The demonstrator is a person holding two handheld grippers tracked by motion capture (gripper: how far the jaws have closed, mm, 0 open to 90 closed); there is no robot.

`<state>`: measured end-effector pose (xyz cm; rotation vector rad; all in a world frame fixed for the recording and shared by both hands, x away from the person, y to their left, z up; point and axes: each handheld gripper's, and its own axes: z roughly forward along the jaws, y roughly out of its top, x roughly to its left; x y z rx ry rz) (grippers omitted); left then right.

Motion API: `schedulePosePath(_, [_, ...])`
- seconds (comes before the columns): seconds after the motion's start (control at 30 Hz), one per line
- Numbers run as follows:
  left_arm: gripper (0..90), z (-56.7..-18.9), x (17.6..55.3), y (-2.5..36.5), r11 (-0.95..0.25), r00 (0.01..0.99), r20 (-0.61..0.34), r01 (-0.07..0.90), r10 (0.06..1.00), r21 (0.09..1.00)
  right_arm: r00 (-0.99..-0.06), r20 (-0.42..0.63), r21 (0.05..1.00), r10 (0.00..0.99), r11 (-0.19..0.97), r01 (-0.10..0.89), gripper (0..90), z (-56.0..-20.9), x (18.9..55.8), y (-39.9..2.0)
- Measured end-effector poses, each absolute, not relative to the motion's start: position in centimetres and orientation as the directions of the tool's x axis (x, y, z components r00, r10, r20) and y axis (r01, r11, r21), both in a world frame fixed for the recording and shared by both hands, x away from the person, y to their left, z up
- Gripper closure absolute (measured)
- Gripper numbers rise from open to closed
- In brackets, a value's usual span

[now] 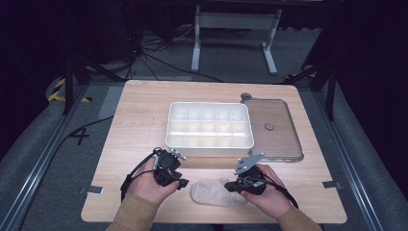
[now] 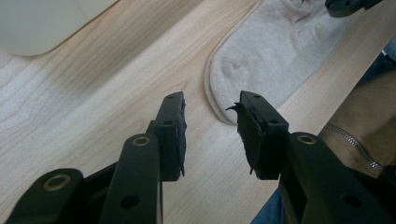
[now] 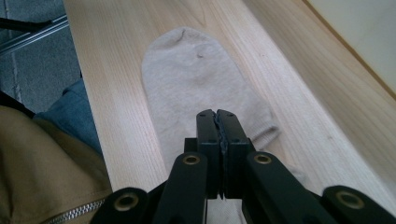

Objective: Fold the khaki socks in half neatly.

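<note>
Both grippers black: left gripper (image 1: 184, 183), right gripper (image 1: 228, 186). Brass-ringed rivet holes on the jaw arms, frayed dark pads (image 2: 248, 135) inside. Grey three-cornered plate (image 1: 249, 162) on the right one, black cables (image 1: 131, 177) trailing. Tan sleeves (image 1: 135, 214), silver zipper (image 3: 74, 213), blue jeans (image 3: 70, 119).
</note>
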<state>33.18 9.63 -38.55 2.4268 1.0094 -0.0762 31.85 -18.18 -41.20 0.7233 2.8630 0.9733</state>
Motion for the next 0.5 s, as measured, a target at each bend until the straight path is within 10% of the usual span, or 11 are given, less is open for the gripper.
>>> schedulePosePath(0.5, [62.4,-39.4,33.2,8.9,-0.607,0.720,-0.249,0.685,0.647,0.404,-0.899,0.137,0.564,0.415,0.714,0.415,89.4,-43.1,31.3,-16.5])
